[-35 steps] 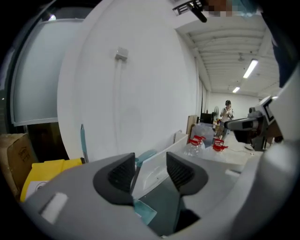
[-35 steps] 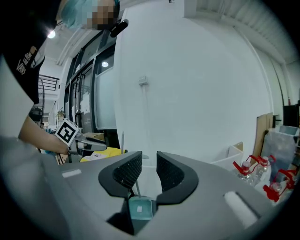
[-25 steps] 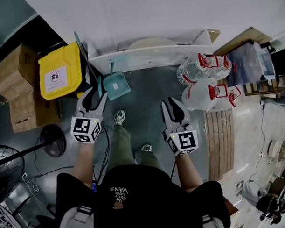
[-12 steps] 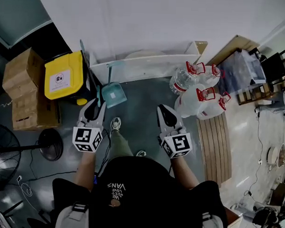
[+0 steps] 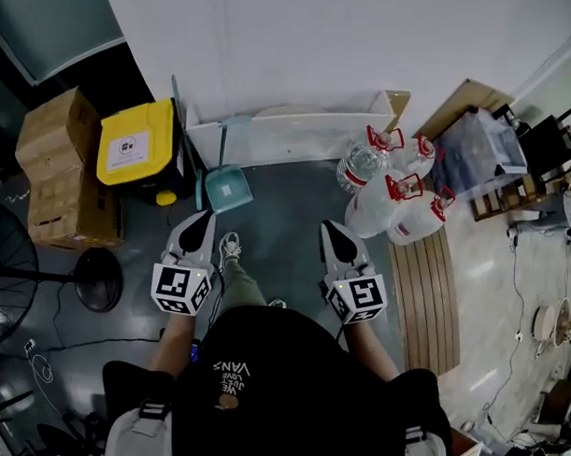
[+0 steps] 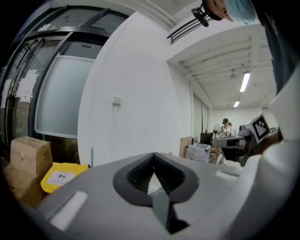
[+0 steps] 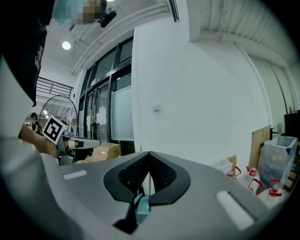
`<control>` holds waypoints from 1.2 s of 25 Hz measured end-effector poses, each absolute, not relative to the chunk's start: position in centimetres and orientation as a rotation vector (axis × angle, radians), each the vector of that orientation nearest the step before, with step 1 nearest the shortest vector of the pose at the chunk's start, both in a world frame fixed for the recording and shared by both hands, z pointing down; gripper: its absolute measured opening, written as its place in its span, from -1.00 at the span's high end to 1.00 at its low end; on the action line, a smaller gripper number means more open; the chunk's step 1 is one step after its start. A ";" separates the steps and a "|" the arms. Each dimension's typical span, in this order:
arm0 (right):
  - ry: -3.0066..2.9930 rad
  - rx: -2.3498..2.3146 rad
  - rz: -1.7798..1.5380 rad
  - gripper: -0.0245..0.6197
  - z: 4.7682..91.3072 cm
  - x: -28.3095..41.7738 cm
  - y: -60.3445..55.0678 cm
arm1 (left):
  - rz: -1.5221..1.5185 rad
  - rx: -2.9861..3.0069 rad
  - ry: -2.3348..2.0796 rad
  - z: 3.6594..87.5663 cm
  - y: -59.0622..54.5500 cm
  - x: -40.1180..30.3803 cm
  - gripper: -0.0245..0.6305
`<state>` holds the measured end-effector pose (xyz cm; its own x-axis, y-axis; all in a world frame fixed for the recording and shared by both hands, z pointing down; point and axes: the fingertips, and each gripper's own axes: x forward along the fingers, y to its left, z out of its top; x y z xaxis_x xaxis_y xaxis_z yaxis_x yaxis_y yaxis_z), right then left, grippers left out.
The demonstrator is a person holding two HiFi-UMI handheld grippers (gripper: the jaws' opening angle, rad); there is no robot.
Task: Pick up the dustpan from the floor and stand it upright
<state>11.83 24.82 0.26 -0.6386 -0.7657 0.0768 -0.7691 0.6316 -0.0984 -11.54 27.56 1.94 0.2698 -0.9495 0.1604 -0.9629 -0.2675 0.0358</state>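
The teal dustpan (image 5: 227, 186) stands on the grey floor, its handle pointing up against a low white ledge (image 5: 298, 131) at the wall. My left gripper (image 5: 200, 219) hangs just short of it, toward me, apart from it. My right gripper (image 5: 334, 232) is level with the left one, further right. Both sets of jaws have just been closing and now stand shut with nothing between them. In the left gripper view the shut gripper (image 6: 153, 157) faces the white wall. In the right gripper view a sliver of the dustpan (image 7: 142, 206) shows below the shut gripper (image 7: 149, 154).
A yellow bin (image 5: 134, 142) and cardboard boxes (image 5: 54, 168) stand left of the dustpan. Several water jugs (image 5: 389, 203) lie at the right, with a wooden slat board (image 5: 433, 293) beside them. A fan base (image 5: 99, 279) sits at lower left. A person's shoe (image 5: 231, 247) is below the dustpan.
Both grippers have drawn back from the dustpan toward the person, and their jaws have gone from open to shut. The dustpan stays at the ledge.
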 end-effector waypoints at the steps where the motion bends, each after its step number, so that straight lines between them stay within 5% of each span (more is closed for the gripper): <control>1: -2.806 1.323 0.198 0.92 0.3 12.3 25.4 | 0.153 2.402 -1.818 1.8 28.2 -11.2 0.77; 30: -2.792 1.321 0.287 0.92 0.6 13.8 32.2 | 0.149 2.470 -1.771 -1.1 35.3 -7.8 0.77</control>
<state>13.81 32.18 0.60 -0.6364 -0.7628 0.1143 -0.7701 0.6201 -0.1497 -7.75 35.34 -1.12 0.3196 -0.9377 0.1363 -0.9473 -0.3195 0.0232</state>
